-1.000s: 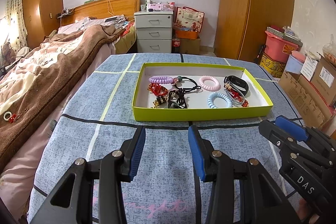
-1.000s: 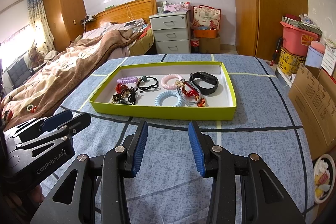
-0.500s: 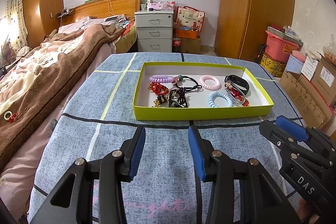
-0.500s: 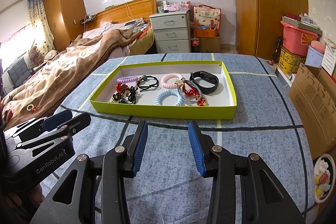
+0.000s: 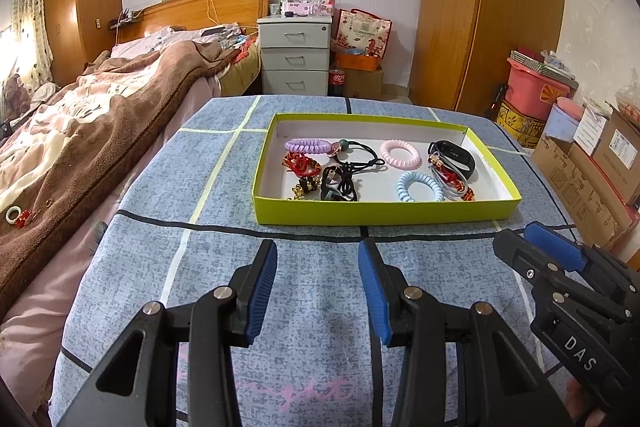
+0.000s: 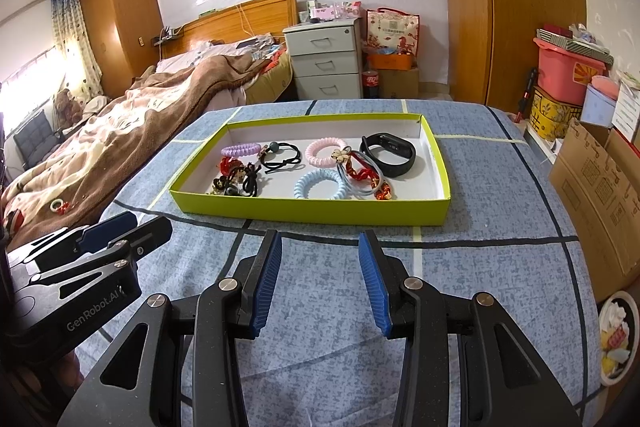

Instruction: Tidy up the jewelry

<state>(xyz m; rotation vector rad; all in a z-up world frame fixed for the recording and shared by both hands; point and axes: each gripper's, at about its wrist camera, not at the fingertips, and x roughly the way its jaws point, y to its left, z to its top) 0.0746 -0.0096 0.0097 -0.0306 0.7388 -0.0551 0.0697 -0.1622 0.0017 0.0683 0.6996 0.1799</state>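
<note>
A lime-green tray (image 5: 384,213) (image 6: 308,213) lies on the blue checked cloth. Inside it are a purple coil band (image 5: 308,146), a pink coil band (image 5: 401,153), a light blue coil band (image 5: 419,186), a black smart band (image 5: 454,153), black hair ties (image 5: 352,157) and red-and-gold trinkets (image 5: 300,165). My left gripper (image 5: 317,259) is open and holds nothing, hovering over the cloth short of the tray. My right gripper (image 6: 319,251) is likewise open and holds nothing, beside the left one. Each gripper shows at the edge of the other's view.
A bed with a brown blanket (image 5: 80,131) runs along the left, with a small white and red trinket (image 5: 18,215) on it. Cardboard boxes (image 5: 588,163) stand at the right. A grey drawer unit (image 5: 294,57) and wardrobe are behind.
</note>
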